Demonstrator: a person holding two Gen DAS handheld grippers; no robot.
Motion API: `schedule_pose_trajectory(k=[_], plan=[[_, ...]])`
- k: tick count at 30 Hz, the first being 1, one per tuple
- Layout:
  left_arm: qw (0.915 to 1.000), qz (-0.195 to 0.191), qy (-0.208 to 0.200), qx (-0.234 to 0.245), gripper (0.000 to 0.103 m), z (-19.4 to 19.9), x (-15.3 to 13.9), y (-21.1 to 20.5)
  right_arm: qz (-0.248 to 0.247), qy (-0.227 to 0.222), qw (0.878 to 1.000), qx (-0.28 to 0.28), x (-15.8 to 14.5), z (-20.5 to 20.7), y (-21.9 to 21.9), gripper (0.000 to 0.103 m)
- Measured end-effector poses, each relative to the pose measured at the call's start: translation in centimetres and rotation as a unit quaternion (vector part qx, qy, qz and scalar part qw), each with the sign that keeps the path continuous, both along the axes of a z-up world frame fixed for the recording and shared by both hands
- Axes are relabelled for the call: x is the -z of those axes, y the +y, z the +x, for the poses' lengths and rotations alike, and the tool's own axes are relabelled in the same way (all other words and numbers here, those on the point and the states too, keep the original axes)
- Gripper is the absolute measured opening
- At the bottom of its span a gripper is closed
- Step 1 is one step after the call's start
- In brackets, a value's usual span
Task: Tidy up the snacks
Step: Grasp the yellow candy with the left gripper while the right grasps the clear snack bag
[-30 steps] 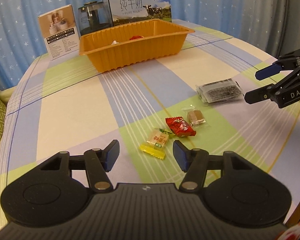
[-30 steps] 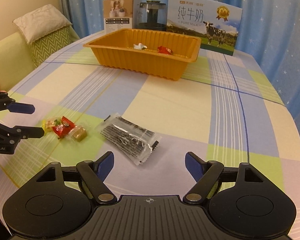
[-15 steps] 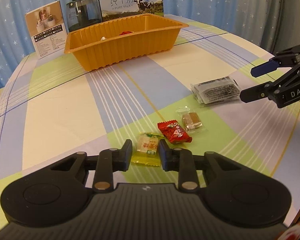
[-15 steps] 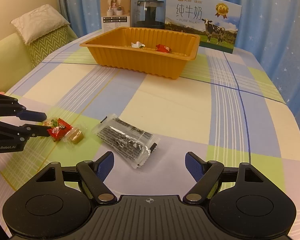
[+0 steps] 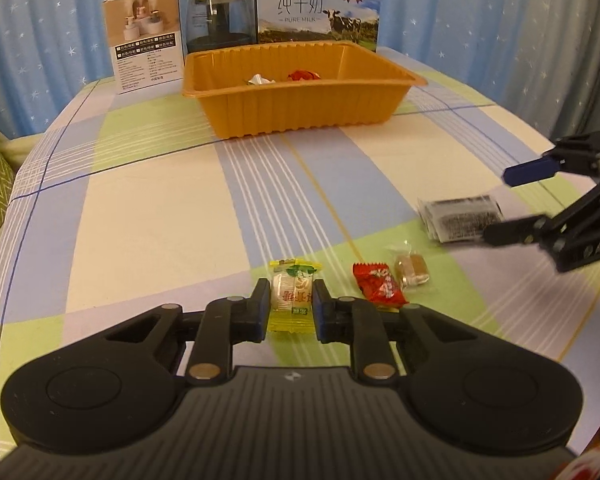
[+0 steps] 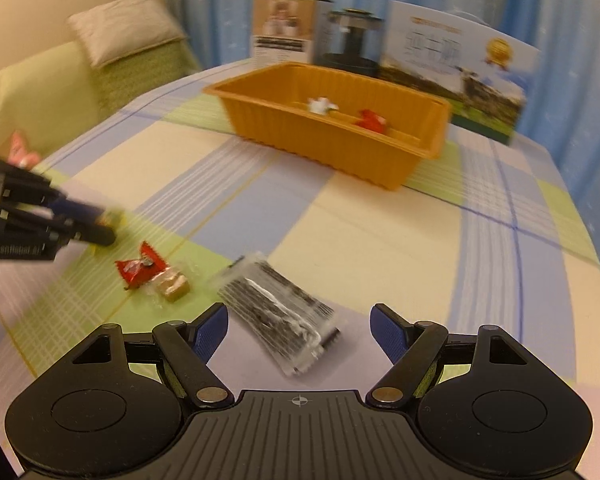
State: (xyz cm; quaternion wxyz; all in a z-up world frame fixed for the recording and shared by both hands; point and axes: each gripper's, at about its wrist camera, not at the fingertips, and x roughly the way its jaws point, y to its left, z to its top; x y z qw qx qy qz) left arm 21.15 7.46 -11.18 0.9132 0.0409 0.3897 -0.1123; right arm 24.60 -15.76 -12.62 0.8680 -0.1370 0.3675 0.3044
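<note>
My left gripper (image 5: pixel 291 300) is shut on a yellow candy (image 5: pixel 292 295) and holds it just above the tablecloth. A red candy (image 5: pixel 378 289) and a brown candy (image 5: pixel 411 270) lie just to its right. My right gripper (image 6: pixel 300 332) is open, with a black clear-wrapped snack pack (image 6: pixel 278 312) lying between its fingers on the table. The orange tray (image 5: pixel 300 108) stands at the far side and holds a white candy (image 5: pixel 260 79) and a red candy (image 5: pixel 303 75). The right gripper also shows in the left wrist view (image 5: pixel 512 204), open over the pack (image 5: pixel 458 218).
A milk carton box (image 5: pixel 316 10), a dark glass jar (image 5: pixel 220 20) and a small product box (image 5: pixel 146 38) stand behind the tray. A green sofa with a cushion (image 6: pixel 124 42) is left of the table. Blue curtains hang behind.
My left gripper closed on the yellow candy and lifted it slightly. My right gripper moved forward and down, so the black snack pack now lies between its open fingers.
</note>
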Motion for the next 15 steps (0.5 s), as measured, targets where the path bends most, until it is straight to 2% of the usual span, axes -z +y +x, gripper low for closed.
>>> schedule_pose_trajectory(k=[5, 10, 12, 14, 15], plan=[[1.0000, -0.004, -0.002, 0.005, 0.019, 0.1, -0.1, -0.5, -0.040, -0.010, 0.997, -0.059, 1.7, 1.0, 1.4, 0.078], [0.9999, -0.009, -0.004, 0.006, 0.019, 0.3, -0.1, -0.8, -0.031, 0.006, 0.998, -0.057, 2.5, 2.6, 1.5, 0.077], [0.9999, -0.009, -0.003, 0.009, 0.019, 0.5, -0.1, -0.9, -0.020, 0.017, 0.998, -0.052, 2.5, 3.1, 1.3, 0.072], [0.9999, -0.009, -0.002, 0.011, 0.019, 0.6, 0.0, -1.2, -0.005, 0.033, 0.998, -0.046, 2.3, 3.4, 1.2, 0.056], [0.9999, -0.010, -0.002, 0.013, 0.019, 0.6, 0.0, -1.3, 0.000, 0.039, 0.998, -0.044, 2.2, 3.4, 1.2, 0.051]])
